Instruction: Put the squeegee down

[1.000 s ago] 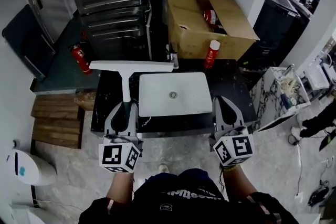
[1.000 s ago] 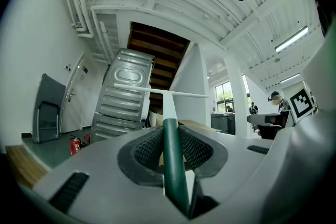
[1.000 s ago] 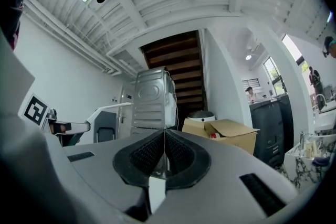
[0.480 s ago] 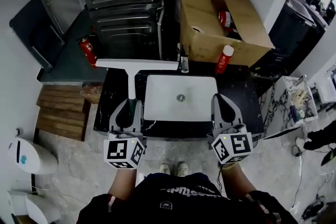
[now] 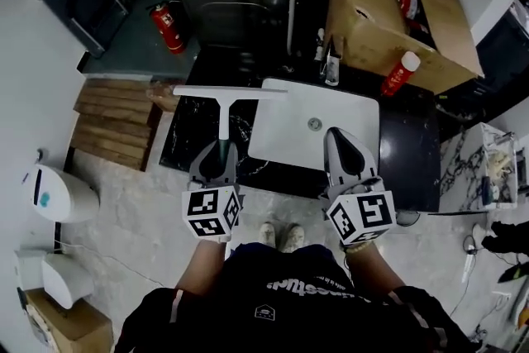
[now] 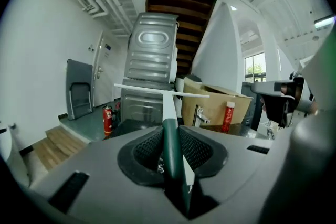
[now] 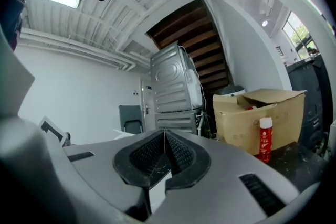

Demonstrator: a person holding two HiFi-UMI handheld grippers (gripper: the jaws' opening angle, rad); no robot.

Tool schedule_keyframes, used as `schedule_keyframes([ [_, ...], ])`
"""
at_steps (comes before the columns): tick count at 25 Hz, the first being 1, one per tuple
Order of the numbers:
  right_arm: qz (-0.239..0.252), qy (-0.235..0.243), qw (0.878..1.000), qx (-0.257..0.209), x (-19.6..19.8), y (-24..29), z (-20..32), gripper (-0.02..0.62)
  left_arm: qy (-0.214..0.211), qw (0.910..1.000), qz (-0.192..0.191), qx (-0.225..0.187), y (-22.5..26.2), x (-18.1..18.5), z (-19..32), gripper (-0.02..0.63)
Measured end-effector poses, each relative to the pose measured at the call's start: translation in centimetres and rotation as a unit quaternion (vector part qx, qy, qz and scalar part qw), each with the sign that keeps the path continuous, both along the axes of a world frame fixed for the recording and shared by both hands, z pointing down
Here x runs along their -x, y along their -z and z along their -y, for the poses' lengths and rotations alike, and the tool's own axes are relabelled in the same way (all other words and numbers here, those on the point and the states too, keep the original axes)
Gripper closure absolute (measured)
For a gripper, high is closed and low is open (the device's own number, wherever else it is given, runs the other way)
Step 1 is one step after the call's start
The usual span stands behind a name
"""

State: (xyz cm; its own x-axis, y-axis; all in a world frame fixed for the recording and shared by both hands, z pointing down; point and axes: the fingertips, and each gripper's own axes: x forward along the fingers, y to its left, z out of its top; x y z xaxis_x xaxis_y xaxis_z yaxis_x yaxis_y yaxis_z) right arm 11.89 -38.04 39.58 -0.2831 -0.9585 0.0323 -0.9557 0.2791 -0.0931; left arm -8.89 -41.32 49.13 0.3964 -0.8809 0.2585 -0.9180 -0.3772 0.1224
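**A:** So, in the head view, where is the squeegee (image 5: 226,107)?

**B:** It is in the left gripper (image 5: 217,155), whose jaws are clamped on the dark green handle. The white blade lies crosswise over the left part of the dark desk (image 5: 405,157). Its right end reaches over the corner of the white sink (image 5: 285,136). The right gripper (image 5: 340,143) hangs over the sink's near edge and carries nothing.

**A:** And the left gripper view?

**B:** The handle runs straight out between the jaws, which sit at a narrow gap, tight on it. The blade looks level and shows high against the grey metal cabinet (image 6: 151,63), so I judge it rests on nothing yet. A faucet (image 6: 198,114) and a red bottle (image 6: 228,114) stand beyond it, in front of a cardboard box (image 6: 210,101).

**A:** And the right gripper view?

**B:** Its jaws are pressed together with nothing between them. I see no part for it in this step, so it is best held clear.

**A:** How would you set the squeegee down well?

**B:** Bring the blade down level onto bare desk to the left of the sink, so neither end catches the rim and tips. Let the desk take the weight first. Then part the jaws and draw straight back along the handle without dragging it.
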Motion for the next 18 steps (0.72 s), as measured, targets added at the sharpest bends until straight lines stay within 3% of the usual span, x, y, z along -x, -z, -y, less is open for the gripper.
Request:
schedule_keyframes([
  [6, -0.002, 0.035, 0.999, 0.038, 2.3, -3.7, 3.0, 0.555, 0.016, 0.9949, 0.005, 0.099, -8.7, 0.9, 1.5, 0.506],
  [11, -0.007, 0.044, 0.997, 0.065, 3.2, -6.6, 4.5, 0.557, 0.018, 0.9875, 0.013, 0.156, -14.2, 1.4, 2.8, 0.506],
  [18, -0.017, 0.042, 0.993, 0.110, 3.3, -11.1, 5.4, 0.555, 0.022, 0.9810, 0.017, 0.192, -17.8, 1.5, 4.5, 0.506],
])
